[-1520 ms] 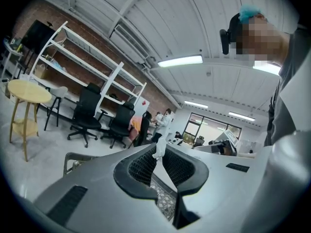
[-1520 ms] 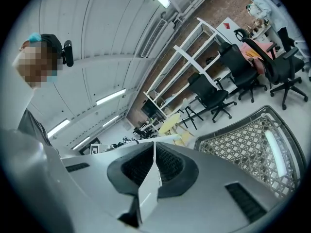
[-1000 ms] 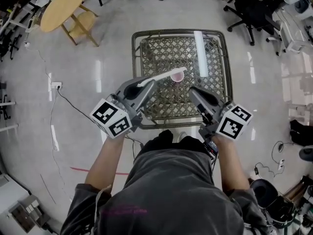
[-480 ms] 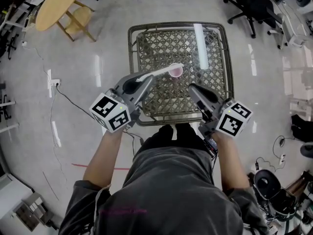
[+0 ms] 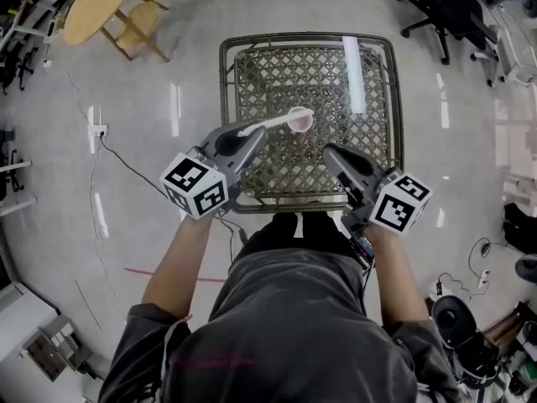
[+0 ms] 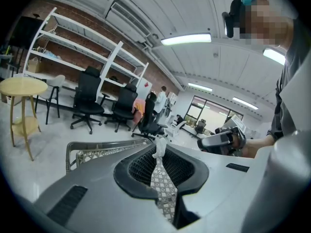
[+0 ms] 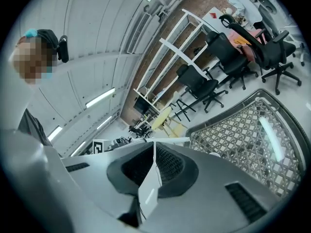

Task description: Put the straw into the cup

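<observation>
A long white straw (image 5: 273,124) is pinched in my left gripper (image 5: 254,138), which is shut on its near end. It slants up and to the right, and its far end lies over the rim of a small pink cup (image 5: 301,122) on the lattice-topped table (image 5: 225,99). In the left gripper view the straw's end (image 6: 159,148) shows between the closed jaws. My right gripper (image 5: 329,152) hovers at the table's near right, shut and empty, a little short of the cup. The right gripper view shows the straw (image 7: 167,141) crossing just beyond its closed jaws.
A bright strip of reflected light (image 5: 354,74) lies on the table's far right. A round wooden side table (image 5: 99,7) stands at the far left. Black office chairs (image 5: 445,11) are at the far right, and a cable (image 5: 126,170) runs over the floor to the left.
The head view has shifted slightly. The straw's far end stays by the cup's rim, and both grippers have hardly moved.
</observation>
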Demonstrator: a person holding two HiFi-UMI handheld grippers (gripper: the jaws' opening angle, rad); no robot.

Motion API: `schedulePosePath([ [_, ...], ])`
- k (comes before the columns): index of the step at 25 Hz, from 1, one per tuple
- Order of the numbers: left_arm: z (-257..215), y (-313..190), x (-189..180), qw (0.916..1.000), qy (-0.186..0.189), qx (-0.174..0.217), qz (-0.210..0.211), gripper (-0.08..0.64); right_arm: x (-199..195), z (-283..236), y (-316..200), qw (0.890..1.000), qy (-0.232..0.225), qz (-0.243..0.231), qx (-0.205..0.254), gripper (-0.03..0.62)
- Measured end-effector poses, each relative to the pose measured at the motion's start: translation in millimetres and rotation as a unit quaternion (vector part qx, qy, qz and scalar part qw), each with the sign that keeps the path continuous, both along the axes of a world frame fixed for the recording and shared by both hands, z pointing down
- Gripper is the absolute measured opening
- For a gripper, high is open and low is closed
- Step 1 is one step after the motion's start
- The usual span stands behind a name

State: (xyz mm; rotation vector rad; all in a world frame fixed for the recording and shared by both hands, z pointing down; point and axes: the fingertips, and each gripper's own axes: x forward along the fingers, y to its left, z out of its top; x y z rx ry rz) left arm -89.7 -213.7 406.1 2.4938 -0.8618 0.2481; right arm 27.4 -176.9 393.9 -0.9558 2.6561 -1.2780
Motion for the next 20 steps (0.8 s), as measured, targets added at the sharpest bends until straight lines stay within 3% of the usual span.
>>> schedulePosePath([
  [20, 78, -13, 4, 0.997, -0.054, -0.055, 0.004, 0.048, 12, 41, -19, 0.999, 0.002, -0.011, -0.035, 0.017],
])
